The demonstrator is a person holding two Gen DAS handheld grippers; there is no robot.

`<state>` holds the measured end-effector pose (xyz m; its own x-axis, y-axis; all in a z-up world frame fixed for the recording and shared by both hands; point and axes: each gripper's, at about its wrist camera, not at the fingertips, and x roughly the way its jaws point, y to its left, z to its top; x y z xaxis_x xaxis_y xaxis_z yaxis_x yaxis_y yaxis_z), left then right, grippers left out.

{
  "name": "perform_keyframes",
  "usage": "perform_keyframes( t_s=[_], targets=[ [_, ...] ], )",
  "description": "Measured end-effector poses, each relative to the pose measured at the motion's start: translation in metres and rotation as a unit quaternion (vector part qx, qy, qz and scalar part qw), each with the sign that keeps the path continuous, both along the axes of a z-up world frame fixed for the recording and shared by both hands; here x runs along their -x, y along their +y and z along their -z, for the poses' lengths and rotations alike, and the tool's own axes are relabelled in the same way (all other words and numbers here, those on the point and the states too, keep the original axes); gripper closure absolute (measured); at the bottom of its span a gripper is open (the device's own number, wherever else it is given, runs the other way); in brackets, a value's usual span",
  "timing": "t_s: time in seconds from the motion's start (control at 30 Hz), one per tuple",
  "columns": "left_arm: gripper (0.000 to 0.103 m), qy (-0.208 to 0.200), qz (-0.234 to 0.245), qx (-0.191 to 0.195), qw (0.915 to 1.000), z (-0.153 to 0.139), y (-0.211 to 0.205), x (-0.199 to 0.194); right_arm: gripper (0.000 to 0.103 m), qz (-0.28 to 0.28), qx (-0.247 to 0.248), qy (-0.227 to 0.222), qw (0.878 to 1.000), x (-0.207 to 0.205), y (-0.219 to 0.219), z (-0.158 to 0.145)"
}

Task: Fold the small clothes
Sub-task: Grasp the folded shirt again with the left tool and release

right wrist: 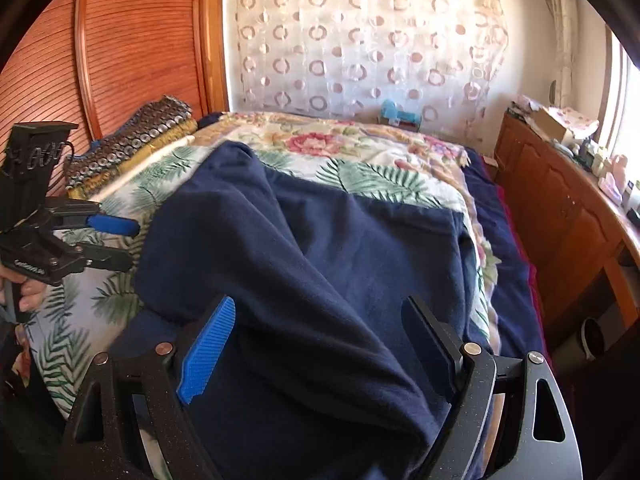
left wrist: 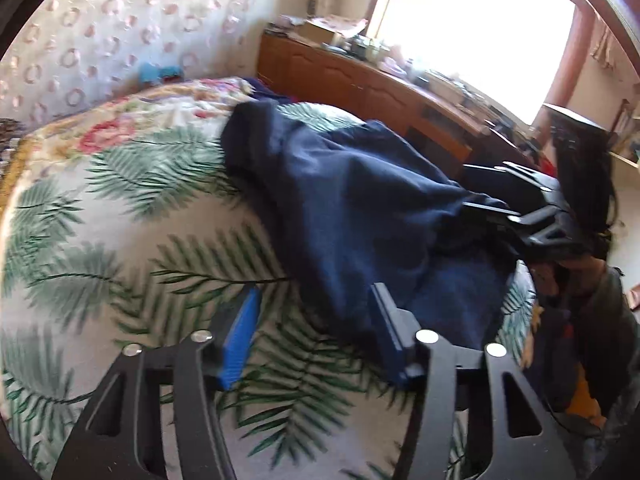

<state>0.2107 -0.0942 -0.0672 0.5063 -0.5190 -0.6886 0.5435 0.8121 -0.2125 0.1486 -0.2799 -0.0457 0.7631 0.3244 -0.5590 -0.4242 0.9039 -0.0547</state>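
Observation:
A navy blue garment lies rumpled on a bed covered by a palm-leaf and flower bedspread. My left gripper is open above the bedspread at the garment's near edge, holding nothing. In the right wrist view the garment fills the middle and runs between my right gripper's open fingers, which are spread wide on either side of the cloth. The left gripper shows at the left of that view, open beside the garment's left edge. The right gripper shows at the garment's right end in the left wrist view.
A wooden sideboard with clutter runs along the bed under a bright window. A slatted wooden wardrobe door and a patterned folded blanket stand at the bed's left. A sheer circle-patterned curtain hangs behind the bed.

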Motion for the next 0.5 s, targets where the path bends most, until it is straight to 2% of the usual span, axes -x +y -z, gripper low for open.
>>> perform_keyframes(
  t_s=[0.07,0.1,0.17,0.33,0.5],
  targets=[
    [0.066,0.012,0.012,-0.005,0.9998,0.004,-0.011,-0.007,0.017,0.007,-0.001,0.012,1.000,-0.010,-0.009,0.002],
    [0.079,0.014,0.015,-0.010,0.9997,0.004,-0.016,-0.010,0.017,0.010,-0.002,0.018,1.000,-0.014,-0.014,0.003],
    [0.095,0.011,0.023,-0.015,0.9996,-0.002,-0.025,-0.015,0.017,0.016,-0.005,0.028,0.999,-0.022,-0.024,0.004],
    [0.096,-0.024,0.040,-0.009,0.9989,-0.041,-0.046,-0.032,0.017,0.020,-0.024,0.040,0.999,-0.034,-0.038,0.001],
    [0.096,-0.052,0.058,-0.013,0.9969,-0.074,-0.082,-0.071,0.017,0.025,-0.052,0.045,0.997,-0.034,-0.058,0.001]
  ],
)
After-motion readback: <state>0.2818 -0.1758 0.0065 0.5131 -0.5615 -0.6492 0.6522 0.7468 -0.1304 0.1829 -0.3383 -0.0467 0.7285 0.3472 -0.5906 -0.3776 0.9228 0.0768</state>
